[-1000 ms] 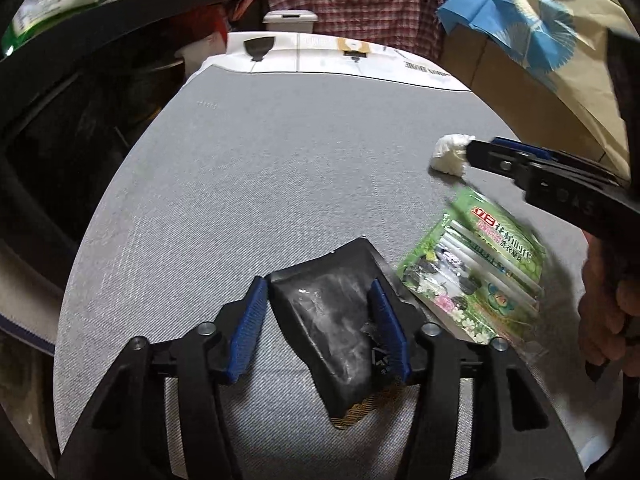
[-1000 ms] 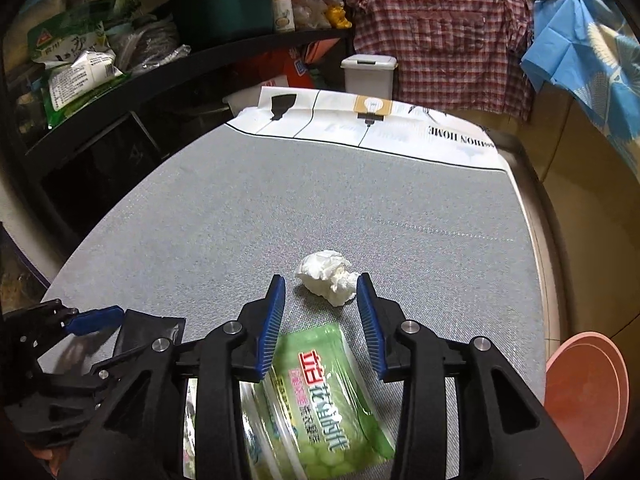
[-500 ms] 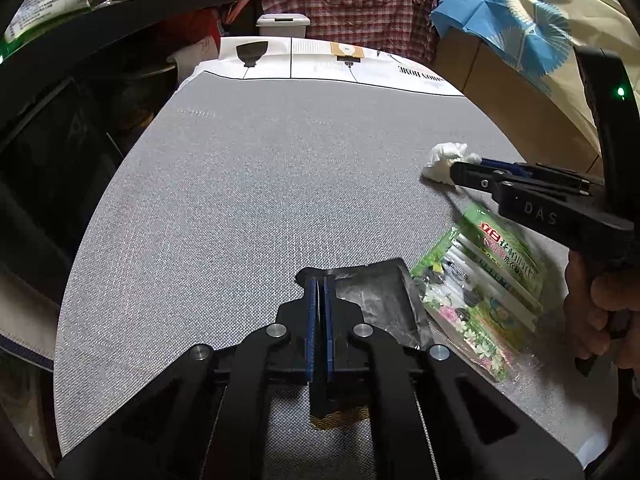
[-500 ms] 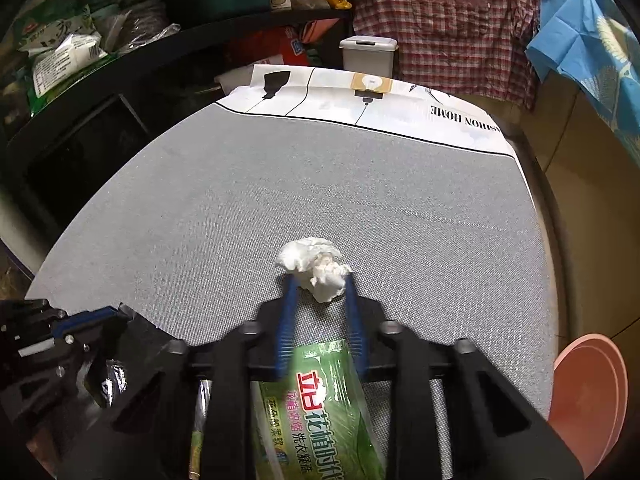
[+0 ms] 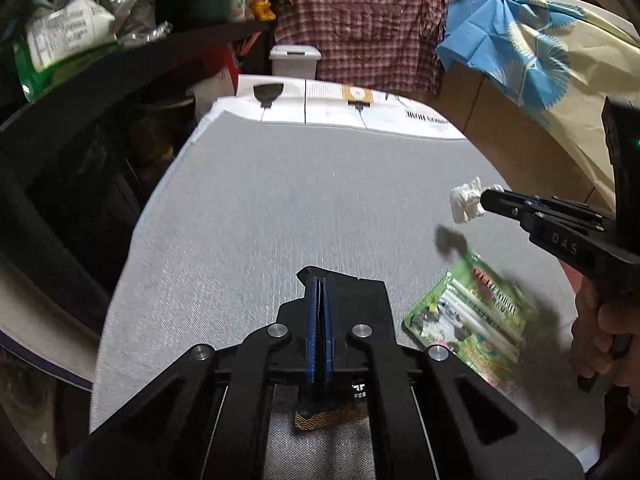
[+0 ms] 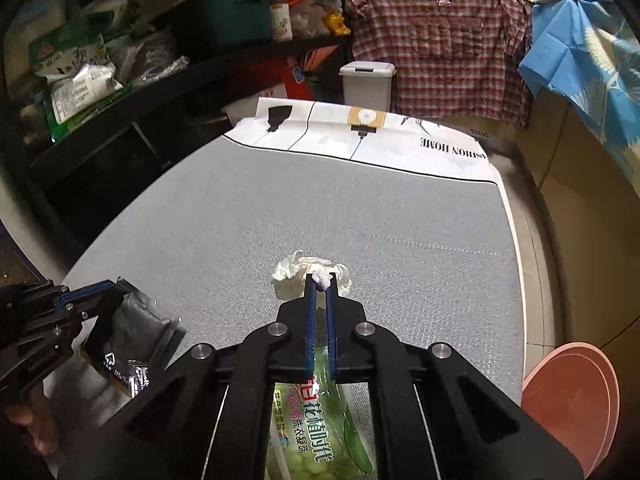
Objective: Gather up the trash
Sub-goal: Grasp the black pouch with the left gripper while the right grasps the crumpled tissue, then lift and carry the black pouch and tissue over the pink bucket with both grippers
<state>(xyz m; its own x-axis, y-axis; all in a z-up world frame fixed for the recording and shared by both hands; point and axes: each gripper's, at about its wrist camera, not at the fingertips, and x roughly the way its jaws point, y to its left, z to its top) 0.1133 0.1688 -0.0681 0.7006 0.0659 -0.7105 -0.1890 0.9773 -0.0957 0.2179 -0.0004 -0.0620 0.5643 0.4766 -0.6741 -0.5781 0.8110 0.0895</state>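
The left claw (image 5: pixel 319 280) is pinched shut on a crumpled black foil wrapper (image 6: pixel 132 336) at the near left corner of the grey woven surface (image 5: pixel 288 200) — in the right wrist view the wrapper hangs from the blue fingertips (image 6: pixel 94 289), its lower end close to the surface. Just right of it, along the near edge, a flat green plastic detergent packet (image 5: pixel 468 316) lies on the surface. Above the packet, the right claw (image 6: pixel 320 280) is clamped on a crumpled white tissue wad (image 6: pixel 298 274), which casts a shadow below it. Past the far edge stands a small white lidded bin (image 6: pixel 367 84) — behind it hangs a red plaid shirt (image 6: pixel 436 40).
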